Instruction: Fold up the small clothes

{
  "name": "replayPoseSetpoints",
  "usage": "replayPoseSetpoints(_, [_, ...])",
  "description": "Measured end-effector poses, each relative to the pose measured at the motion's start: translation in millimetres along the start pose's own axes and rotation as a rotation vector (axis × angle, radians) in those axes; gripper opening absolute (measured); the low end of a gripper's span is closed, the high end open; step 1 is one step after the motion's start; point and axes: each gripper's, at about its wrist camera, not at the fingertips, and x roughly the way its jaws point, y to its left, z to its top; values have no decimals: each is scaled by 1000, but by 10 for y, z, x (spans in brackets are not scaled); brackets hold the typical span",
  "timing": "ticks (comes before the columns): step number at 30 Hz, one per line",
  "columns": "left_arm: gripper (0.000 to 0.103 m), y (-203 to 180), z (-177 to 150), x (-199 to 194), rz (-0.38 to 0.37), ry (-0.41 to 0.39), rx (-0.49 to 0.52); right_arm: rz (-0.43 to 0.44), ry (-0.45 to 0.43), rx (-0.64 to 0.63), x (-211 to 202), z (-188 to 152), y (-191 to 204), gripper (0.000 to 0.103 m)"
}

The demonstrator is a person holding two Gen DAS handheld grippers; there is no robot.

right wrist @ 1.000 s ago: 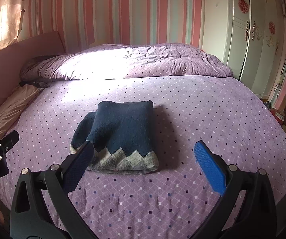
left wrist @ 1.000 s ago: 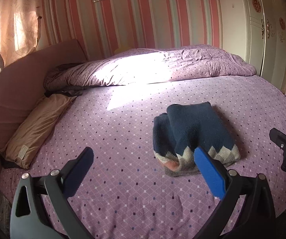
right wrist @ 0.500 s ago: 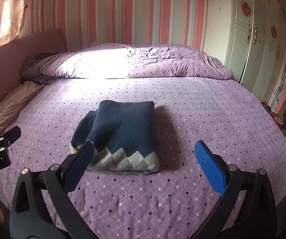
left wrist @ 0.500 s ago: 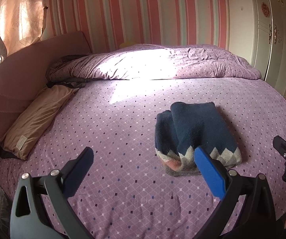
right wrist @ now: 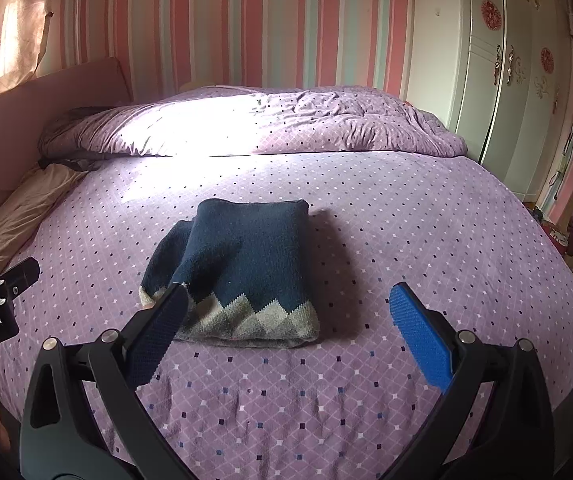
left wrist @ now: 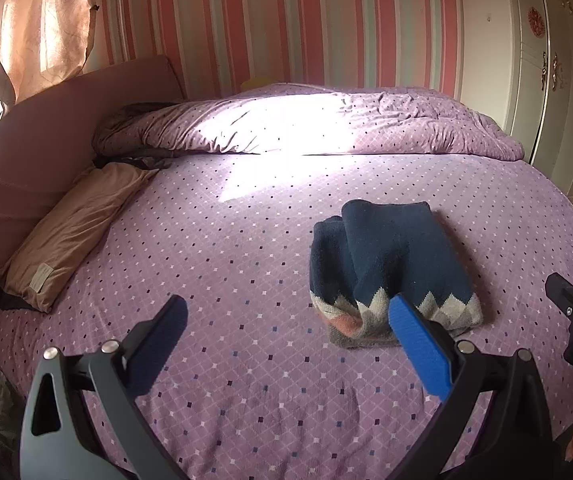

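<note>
Left hand-held gripper (left wrist: 286,340) is wide open, holding nothing, hovering over the bed (left wrist: 214,248); right hand-held gripper (right wrist: 286,324) likewise, spread wide and empty. Folded navy sweater (left wrist: 386,268) with grey/peach zigzag hem lies flat on the bed, touched by neither gripper. In the left wrist view it sits at about 1 o'clock from the gripper midpoint, its hem partly behind the blue right finger pad (left wrist: 418,344). In the right wrist view the sweater (right wrist: 242,264) is at about 11 o'clock, its hem corner behind the dark left finger pad (right wrist: 158,332). Each gripper shows at the edge of the other's view: right one at 3 o'clock, left one at 9 o'clock. Bed has a lilac sheet with small diamond dots; rumpled matching duvet (left wrist: 326,124) across the far side at 12 o'clock with a sun patch on it; tan pillow (left wrist: 74,224) at 10 o'clock against a pink headboard (left wrist: 46,128). Pink-and-white striped wall (right wrist: 246,24), white wardrobe (right wrist: 518,80) at 2 o'clock, curtain (left wrist: 46,28) at 10 o'clock. Versus 1.0 s ago: sweater unmoved, both grippers equally open; the left camera now points slightly higher and more to the right.
</note>
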Motion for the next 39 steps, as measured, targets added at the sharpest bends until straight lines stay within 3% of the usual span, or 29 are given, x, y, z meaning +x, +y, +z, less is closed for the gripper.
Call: replayPoseSetpoints(39, [101,-4,28,-105,20,-20,-2,-19,-16,-14,-84,-1,1,100])
